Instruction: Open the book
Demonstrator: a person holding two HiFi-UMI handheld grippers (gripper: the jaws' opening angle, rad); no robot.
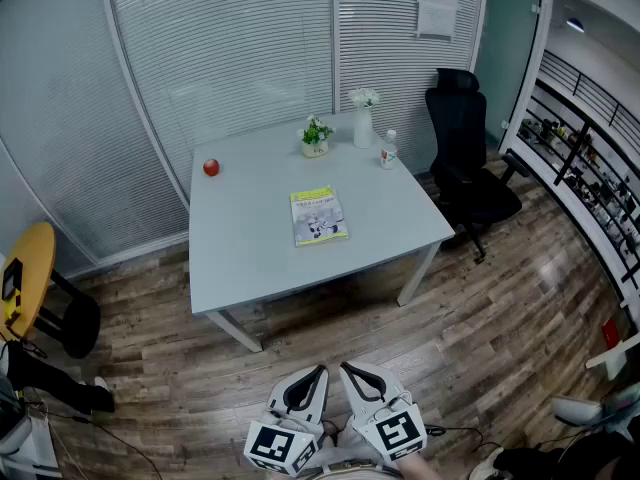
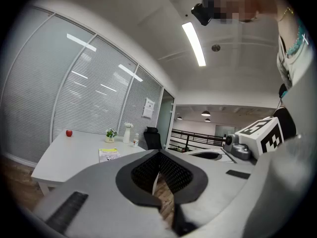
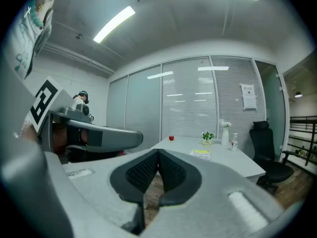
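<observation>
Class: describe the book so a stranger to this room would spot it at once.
Find the pale grey table before the wall of blinds. Near its middle lies the closed book. It is the only flat thing there, yellow-topped, while the apple, plant, vase and bottle stand toward the far edge.

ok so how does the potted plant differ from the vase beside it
The potted plant is low and squat with green leaves; the vase is tall, slim and white with pale flowers. In the head view the potted plant stands left of the vase and slightly nearer the camera. Both stand upright near the table's far edge.
</observation>
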